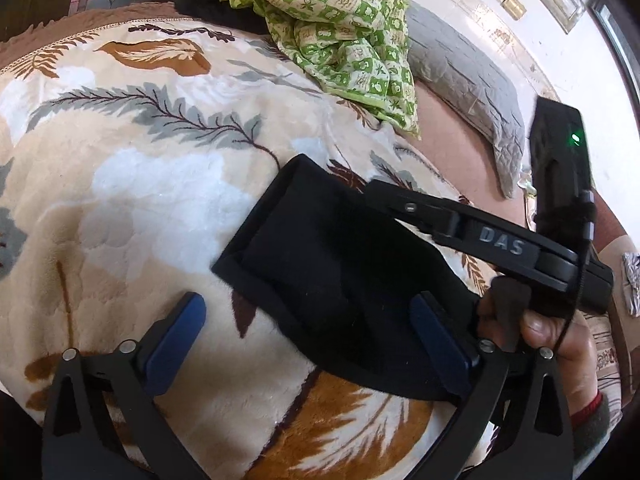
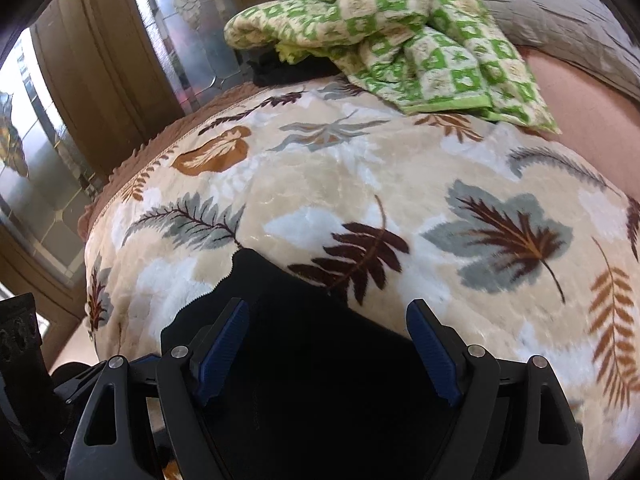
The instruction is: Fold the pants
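Jaws wide on the left gripper (image 1: 308,344), nothing pinched; the folded black pants (image 1: 320,264) lie just ahead on the bed (image 1: 160,184), running up-right. Right gripper (image 2: 328,348) hangs agape over them too, empty, seemingly the nearer one.

Leaf-print blanket (image 1: 132,184) (bed cover) carries black pants (image 1: 320,264).
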`<state>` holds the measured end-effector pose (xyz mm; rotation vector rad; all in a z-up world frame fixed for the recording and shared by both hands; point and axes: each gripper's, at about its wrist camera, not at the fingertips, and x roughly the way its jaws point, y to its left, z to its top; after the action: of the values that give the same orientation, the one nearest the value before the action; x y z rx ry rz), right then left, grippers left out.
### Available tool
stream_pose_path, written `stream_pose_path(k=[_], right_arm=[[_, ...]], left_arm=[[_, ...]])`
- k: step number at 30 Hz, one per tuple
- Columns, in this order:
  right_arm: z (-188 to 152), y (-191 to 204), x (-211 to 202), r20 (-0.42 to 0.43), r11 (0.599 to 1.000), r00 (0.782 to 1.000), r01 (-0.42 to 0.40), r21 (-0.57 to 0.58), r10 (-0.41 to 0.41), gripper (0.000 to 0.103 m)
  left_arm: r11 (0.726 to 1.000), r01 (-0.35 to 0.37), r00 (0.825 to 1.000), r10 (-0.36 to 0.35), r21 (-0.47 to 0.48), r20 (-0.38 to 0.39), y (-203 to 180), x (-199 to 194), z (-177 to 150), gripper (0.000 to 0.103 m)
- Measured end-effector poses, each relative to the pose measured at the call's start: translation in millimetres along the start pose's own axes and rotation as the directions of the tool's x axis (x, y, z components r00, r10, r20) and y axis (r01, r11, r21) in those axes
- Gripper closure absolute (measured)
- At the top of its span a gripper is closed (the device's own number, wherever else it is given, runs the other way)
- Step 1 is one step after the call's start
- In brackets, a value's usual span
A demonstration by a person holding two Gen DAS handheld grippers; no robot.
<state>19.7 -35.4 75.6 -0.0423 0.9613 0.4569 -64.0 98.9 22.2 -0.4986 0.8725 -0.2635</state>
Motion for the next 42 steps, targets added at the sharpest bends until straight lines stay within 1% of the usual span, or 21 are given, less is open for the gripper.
stream_pose_path(k=[4,7,8,9,11,12,14,17,18,20,21,22,25,29,34,35,36,37,38,40,42], right_arm=[[9,4,24,-0.057,0.998,0.998,-0.033,-0.048,0.03,0.02],[12,3,42,-0.099,0.991,0.987,-0.129,-0.038,0.125,0.021],[11,3,48,-0.109,0.987,0.982,-0.161,-0.024,0.157,0.033],[10,3,53,-0.123,0.984,0.976,-0.18,-0.012,0.177,0.058],[8,4,53,-0.1,0.984,0.979,-0.179,-0.004,0.178,0.066],[8,5,47,-0.08,0.98,0.977,-0.197,0.001,0.196,0.077],[8,2,31,-0.035,0.976,0.975,-0.218,0.014,0.219,0.082],[9,-7,-3,0.05,0.969,0.97,-0.24,0.051,0.238,0.083],[8,-12,-18,0.08,0.967,0.968,-0.243,0.074,0.237,0.082],[6,-21,-41,0.13,0.968,0.972,-0.213,0.132,0.196,0.065],[3,-27,-56,0.156,0.968,0.976,-0.176,0.176,0.149,0.045],[-1,-33,-70,0.177,0.963,0.976,-0.163,0.213,0.126,0.034],[-16,-40,-108,0.242,0.936,0.96,-0.212,0.283,0.144,0.019],[-17,-27,-119,0.184,0.94,0.972,-0.195,0.278,0.147,0.015],[-20,-11,-90,0.061,0.95,0.991,-0.135,0.28,0.123,0.015],[-22,-10,-84,0.04,0.954,0.992,-0.129,0.272,0.123,0.018],[-26,-10,-77,0.016,0.959,0.993,-0.121,0.255,0.121,0.038],[-31,-11,-72,-0.002,0.966,0.994,-0.105,0.238,0.108,0.08],[-36,-14,-71,-0.004,0.967,0.995,-0.093,0.238,0.096,0.091],[-48,-33,-81,0.049,0.948,0.994,-0.11,0.298,0.1,0.092],[-61,-49,-105,0.111,0.933,0.99,-0.124,0.337,0.092,0.093]], left_arm=[[1.0,0.011,1.0,-0.011,-0.009,0.009,1,3,2,0.0],[0.999,0.034,0.999,-0.033,-0.022,0.027,4,5,3,0.001],[0.999,0.039,0.999,-0.038,-0.025,0.036,5,5,4,0.01],[0.999,0.043,0.998,-0.042,-0.024,0.043,5,5,4,0.034],[1.0,0.024,0.999,-0.024,-0.002,0.026,3,10,7,0.066],[1.0,0.027,0.999,-0.027,0.002,0.031,3,10,8,0.078],[0.998,0.058,0.997,-0.059,0.016,0.048,0,5,10,0.087],[0.99,0.074,0.987,-0.09,0.124,0.13,-20,-13,7,0.088],[0.98,0.074,0.982,-0.104,0.184,0.16,-33,-19,4,0.088],[0.962,0.079,0.974,-0.13,0.26,0.185,-49,-27,-3,0.088],[0.949,0.077,0.971,-0.14,0.305,0.191,-60,-29,-8,0.088],[0.939,0.07,0.971,-0.142,0.336,0.195,-67,-30,-12,0.088],[0.904,0.057,0.967,-0.156,0.424,0.201,-87,-31,-25,0.088],[0.876,0.055,0.969,-0.162,0.48,0.185,-104,-30,-35,0.088],[0.855,0.052,0.971,-0.163,0.515,0.172,-114,-30,-43,0.088],[0.851,0.053,0.972,-0.164,0.522,0.168,-115,-31,-45,0.088],[0.847,0.055,0.973,-0.164,0.528,0.162,-116,-32,-47,0.088],[0.845,0.06,0.974,-0.166,0.531,0.154,-117,-34,-48,0.088],[0.843,0.075,0.975,-0.174,0.533,0.137,-116,-35,-48,0.088],[0.84,0.135,0.971,-0.218,0.526,0.098,-113,-41,-46,0.088],[0.817,0.218,0.95,-0.302,0.534,0.075,-112,-56,-46,0.084]])
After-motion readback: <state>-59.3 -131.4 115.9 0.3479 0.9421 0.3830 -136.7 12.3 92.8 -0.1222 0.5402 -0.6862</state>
